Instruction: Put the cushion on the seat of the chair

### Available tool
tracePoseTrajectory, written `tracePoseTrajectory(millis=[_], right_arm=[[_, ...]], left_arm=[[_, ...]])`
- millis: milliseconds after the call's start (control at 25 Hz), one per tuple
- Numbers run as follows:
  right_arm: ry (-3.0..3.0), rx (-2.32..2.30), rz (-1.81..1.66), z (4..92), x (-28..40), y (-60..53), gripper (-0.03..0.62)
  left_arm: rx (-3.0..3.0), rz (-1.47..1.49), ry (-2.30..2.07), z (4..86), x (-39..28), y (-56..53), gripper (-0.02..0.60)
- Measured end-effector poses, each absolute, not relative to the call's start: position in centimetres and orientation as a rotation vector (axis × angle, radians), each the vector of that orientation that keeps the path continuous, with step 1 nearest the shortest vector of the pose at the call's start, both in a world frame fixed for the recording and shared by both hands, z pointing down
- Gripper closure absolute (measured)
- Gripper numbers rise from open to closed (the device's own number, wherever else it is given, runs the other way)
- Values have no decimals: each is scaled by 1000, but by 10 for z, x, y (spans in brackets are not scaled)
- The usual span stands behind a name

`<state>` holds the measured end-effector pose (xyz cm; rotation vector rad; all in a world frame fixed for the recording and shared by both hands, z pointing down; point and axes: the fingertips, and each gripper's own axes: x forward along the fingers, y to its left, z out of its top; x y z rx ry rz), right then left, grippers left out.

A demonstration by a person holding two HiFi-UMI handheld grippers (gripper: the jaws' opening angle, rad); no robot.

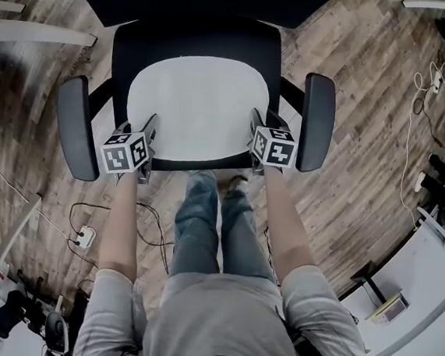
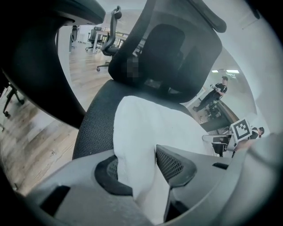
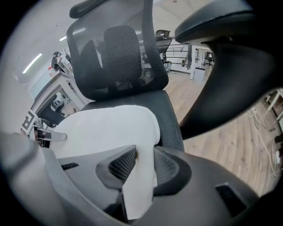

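Right now the left tongs [image 2: 137, 164] grip the near-left corner of the white cushion [image 1: 198, 104], with pads on the fabric on both sides. The right tongs [image 3: 144, 167] do the same on the near-right corner, where a thin fold of the edge is pinched between the pads. Both point steeply down at the front of the seat [image 1: 122, 70].

The cushion lies flat on the seat and roughly centred. Black seat shows round its sides and back, and its front edge sits close to the seat's front lip. The armrests [image 1: 317, 121] flank it, just outside each tongs.

My read is that placement is basically done and the step in hand is the release. To do it well:
- Open both tongs together so neither corner gets tugged sideways.
- Open wide enough for the soft fabric to fall off the pads, because foam clings to mesh pads.
- Back out along the line the tongs point, toward the body. Don't lift straight up, or a caught corner rides along.
- Keep inside the armrests on the way out.
- Check that the pinched corners relax flat and don't hang over the front lip.
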<state>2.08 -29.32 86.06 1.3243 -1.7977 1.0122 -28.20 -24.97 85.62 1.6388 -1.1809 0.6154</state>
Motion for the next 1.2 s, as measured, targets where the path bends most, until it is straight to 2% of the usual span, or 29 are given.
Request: tracePoseTrajectory(millis=[120, 320, 440, 680, 840, 920, 960, 1080, 1120, 1200], right_arm=[[-1784, 1319, 1002, 862, 22, -294, 502], [-1782, 1328, 976, 858, 23, -295, 488], [-1791, 1350, 935, 851, 25, -298, 462], [-1847, 1369, 847, 830, 23, -305, 459], [-1904, 1388, 842, 814, 14, -303, 467], [-1935, 1400, 843, 804, 10, -302, 510], [-1950, 1406, 838, 799, 8, -301, 536], [-1998, 1404, 813, 782, 3, -298, 566], [-2016, 1395, 802, 776, 0, -296, 568], [-2052, 1372, 776, 763, -5, -293, 569]], left_arm=[[1629, 629, -1195, 858, -288, -249, 400], [1623, 680, -1229, 860, -294, -247, 360], [1617, 693, -1266, 859, -298, -246, 345], [1618, 713, -1360, 849, -311, -247, 325], [1602, 724, -1450, 841, -325, -246, 327], [1623, 715, -1481, 833, -327, -248, 327], [1641, 715, -1493, 828, -327, -248, 336], [1689, 717, -1546, 809, -323, -249, 514], [1703, 702, -1561, 800, -320, -250, 548], [1745, 644, -1571, 781, -312, -251, 563]])
